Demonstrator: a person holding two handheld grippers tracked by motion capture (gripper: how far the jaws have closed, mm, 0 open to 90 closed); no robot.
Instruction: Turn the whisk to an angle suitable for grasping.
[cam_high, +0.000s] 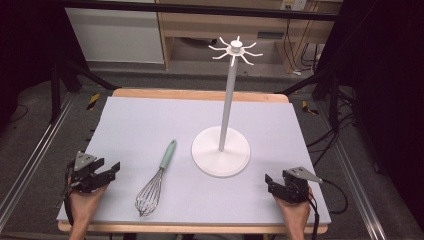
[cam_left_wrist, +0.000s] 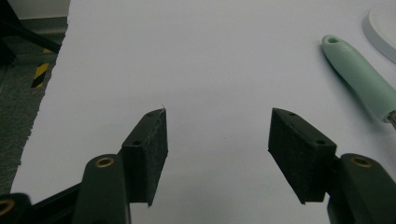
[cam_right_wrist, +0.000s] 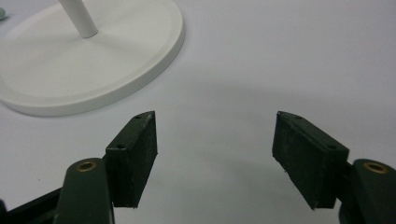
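A whisk (cam_high: 155, 183) with a mint-green handle (cam_left_wrist: 362, 84) and a wire head lies on the pale mat, left of the middle. A white stand (cam_high: 221, 150) with a round base (cam_right_wrist: 93, 60), a tall pole and hooks at its top rises at the centre right. My left gripper (cam_high: 111, 170) rests at the mat's front left, jaws open and empty (cam_left_wrist: 217, 140), the whisk handle off to its right. At the front right my right gripper (cam_high: 270, 184) is open too (cam_right_wrist: 215, 144), with nothing between its pads, just short of the stand's base.
The pale mat (cam_high: 150, 125) covers a wooden table whose edge (cam_high: 200, 94) shows at the back. Black frame legs and metal rails flank the table on both sides. Cables lie on the floor at the right.
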